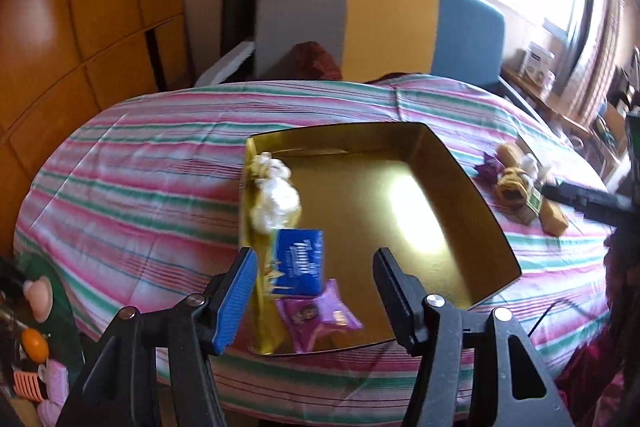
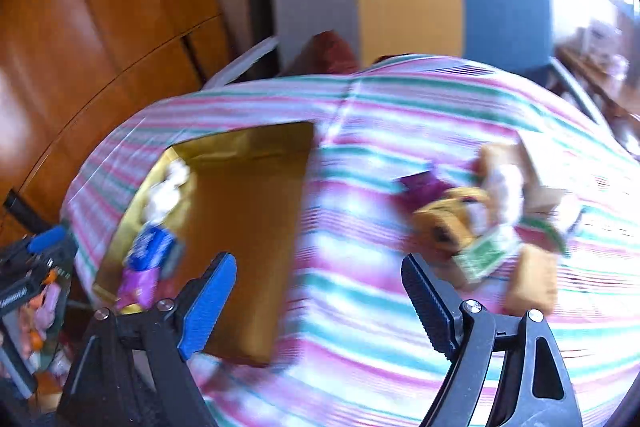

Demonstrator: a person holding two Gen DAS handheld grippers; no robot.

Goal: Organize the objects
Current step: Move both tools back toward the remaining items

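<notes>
Snack packets [image 2: 476, 227] are lying heaped on the striped desk [image 2: 360, 327] right of the gold box [image 2: 248, 227], looking light, crinkly and slippery, likely best pinched across a flat middle, while both grippers [image 2: 316, 303] [image 1: 314, 291] are hanging with fingers apart, holding nothing.

Left gripper [image 1: 314, 291] in close: black angular arms, pale silver round screw heads at the pivots, the left finger [image 1: 236, 301] faced with a ribbed bright blue pad, the right finger [image 1: 394, 293] showing ribbed black. An oval slot cut through the near right arm. Right gripper [image 2: 318, 301] is the same build: blue ribbed pad [image 2: 208, 303] on the left, black ribbed pad [image 2: 430, 307] on the right, silver screws, slotted black frame, all a little blurred
</notes>
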